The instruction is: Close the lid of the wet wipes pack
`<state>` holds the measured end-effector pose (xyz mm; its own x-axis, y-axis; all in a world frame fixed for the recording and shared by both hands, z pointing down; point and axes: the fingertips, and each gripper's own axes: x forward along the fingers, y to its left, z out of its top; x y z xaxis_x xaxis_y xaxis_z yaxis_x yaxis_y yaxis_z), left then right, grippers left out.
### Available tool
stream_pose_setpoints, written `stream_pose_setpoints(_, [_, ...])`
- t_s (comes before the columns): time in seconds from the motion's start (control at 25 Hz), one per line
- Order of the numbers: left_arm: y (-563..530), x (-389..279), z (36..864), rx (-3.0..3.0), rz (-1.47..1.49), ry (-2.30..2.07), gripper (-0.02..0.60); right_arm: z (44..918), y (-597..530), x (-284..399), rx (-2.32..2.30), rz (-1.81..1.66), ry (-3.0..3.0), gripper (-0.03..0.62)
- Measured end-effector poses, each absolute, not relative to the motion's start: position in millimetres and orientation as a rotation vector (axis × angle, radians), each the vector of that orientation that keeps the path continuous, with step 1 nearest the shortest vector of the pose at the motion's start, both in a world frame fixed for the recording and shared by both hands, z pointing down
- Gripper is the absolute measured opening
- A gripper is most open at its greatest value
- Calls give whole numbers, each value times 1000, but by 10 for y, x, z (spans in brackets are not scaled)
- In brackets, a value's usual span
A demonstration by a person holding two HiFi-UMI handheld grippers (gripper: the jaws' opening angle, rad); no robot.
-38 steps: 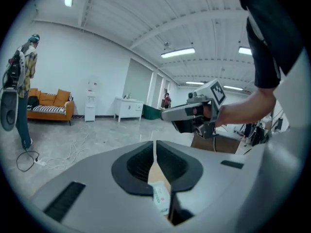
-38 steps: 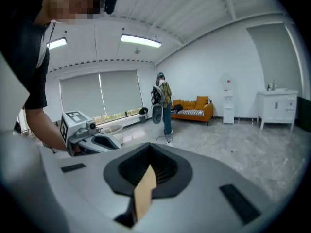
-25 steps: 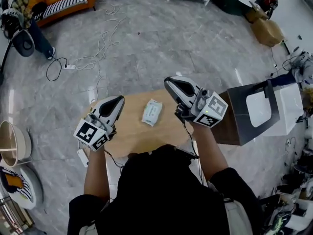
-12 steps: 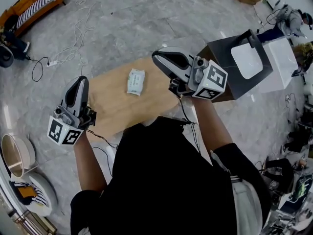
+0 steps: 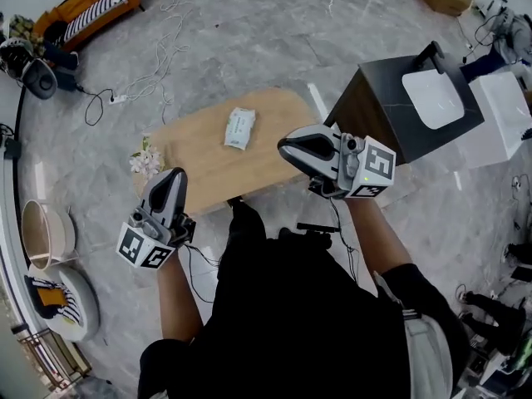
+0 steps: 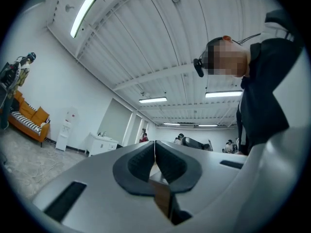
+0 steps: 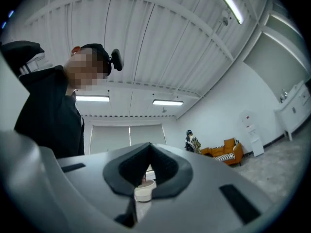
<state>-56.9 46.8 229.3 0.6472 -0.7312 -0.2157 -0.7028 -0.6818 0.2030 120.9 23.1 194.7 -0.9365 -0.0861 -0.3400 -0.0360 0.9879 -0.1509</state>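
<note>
Head view: white rectangular wet wipes pack (image 5: 239, 128) on light wooden bench (image 5: 195, 165); left hand-held gripper (image 5: 174, 178) and right hand-held gripper (image 5: 288, 148), both pressed together, at bench's near edge.

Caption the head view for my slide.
Both shut, left gripper and right gripper hover near a table bearing the wet wipes pack.

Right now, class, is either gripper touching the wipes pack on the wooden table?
No: the wipes pack lies untouched on the table, while the left gripper and right gripper hang clear of it.
</note>
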Motion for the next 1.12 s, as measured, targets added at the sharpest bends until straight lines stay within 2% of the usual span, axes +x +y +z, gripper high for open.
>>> stream_pose_setpoints(0.4, [1427, 114, 2448, 2730, -321, -1093, 17, 2314, 1318, 1792, -156, -341, 2722, 11])
stream_pose_setpoints(0.8, [1907, 289, 2557, 2787, -294, -962, 17, 2247, 1896, 1521, -187, -225, 2765, 9])
stream_pose_setpoints(1.12, [2151, 219, 2597, 2830, -319, -840, 17, 2273, 2247, 1554, -337, -184, 2792, 9])
